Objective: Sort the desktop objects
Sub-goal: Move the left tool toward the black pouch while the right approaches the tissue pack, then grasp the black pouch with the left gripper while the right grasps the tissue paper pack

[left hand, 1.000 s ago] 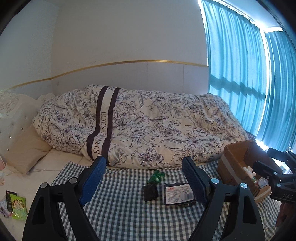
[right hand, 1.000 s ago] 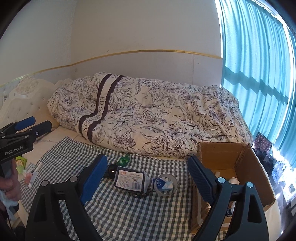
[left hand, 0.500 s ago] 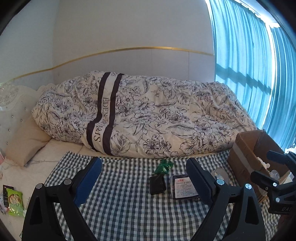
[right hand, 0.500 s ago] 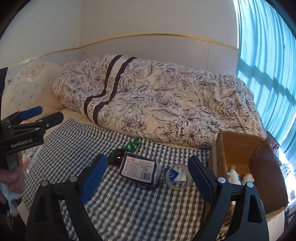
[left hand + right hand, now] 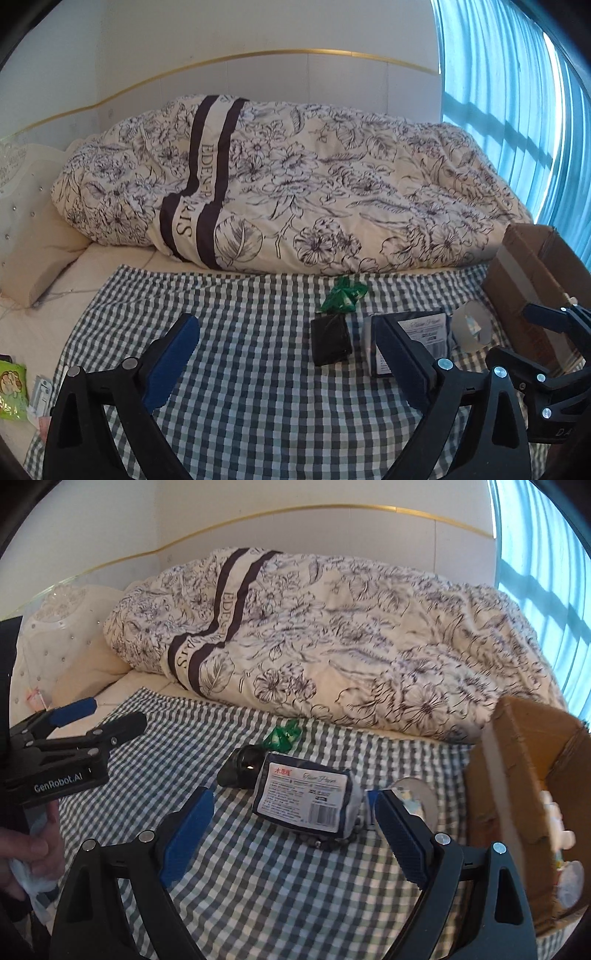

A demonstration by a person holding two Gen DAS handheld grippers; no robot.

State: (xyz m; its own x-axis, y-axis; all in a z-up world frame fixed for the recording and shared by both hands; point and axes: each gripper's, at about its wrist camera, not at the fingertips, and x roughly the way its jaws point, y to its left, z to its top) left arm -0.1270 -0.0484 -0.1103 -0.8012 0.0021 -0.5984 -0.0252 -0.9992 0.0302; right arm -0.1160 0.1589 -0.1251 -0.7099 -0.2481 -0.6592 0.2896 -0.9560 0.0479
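Note:
On the checked cloth lie a green wrapper, a small black pouch, a dark tissue pack with a white label, and a clear tape roll. A dark bead string lies at the pack's near edge. My left gripper is open above the cloth, the pouch just beyond its fingers. My right gripper is open, low and close in front of the tissue pack, nothing between its fingers.
A cardboard box with several items inside stands at the right. A floral duvet is heaped behind the cloth, a pillow at left. A green snack packet lies far left. A hand holds the left gripper.
Both grippers have moved down and forward toward the objects on the cloth, which now appear larger and closer. Both stay open and nothing has been taken hold of.

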